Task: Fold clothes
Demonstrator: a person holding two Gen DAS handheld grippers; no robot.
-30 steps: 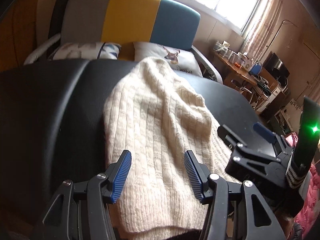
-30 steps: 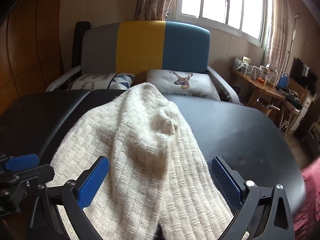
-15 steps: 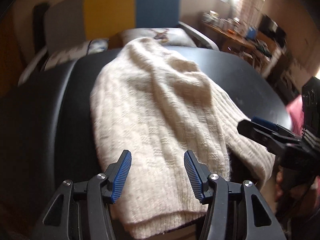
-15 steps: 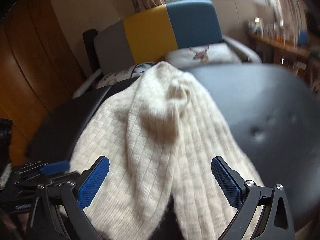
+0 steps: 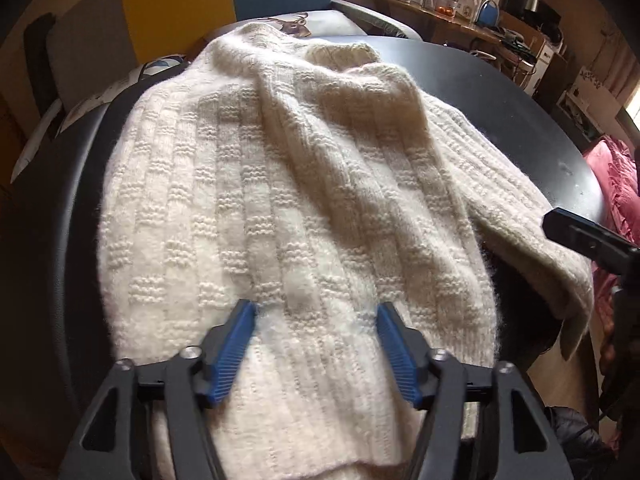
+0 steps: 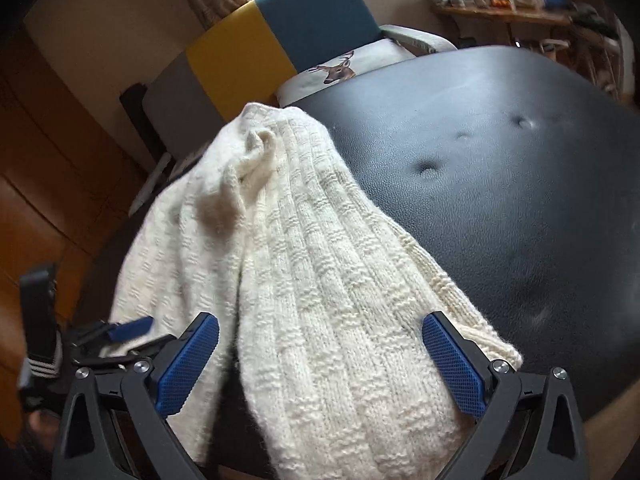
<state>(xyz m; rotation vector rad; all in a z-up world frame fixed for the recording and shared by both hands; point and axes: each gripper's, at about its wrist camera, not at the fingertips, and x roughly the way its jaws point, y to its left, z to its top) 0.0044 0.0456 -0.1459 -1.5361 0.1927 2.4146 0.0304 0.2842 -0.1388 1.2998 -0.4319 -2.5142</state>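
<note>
Here the cream sweater lies rumpled on the black surface. The left gripper is opening its fingers above the hem, gripping nothing. The right gripper stands wide open over a sleeve.

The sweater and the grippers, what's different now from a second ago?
Both grippers dropped closer to the sweater. The left gripper now hangs over its near hem, jaws opening, pads not pressing it. The right gripper is open over the folded part nearest it. Nothing was taken hold of. The sweater stayed put on the black table.
</note>
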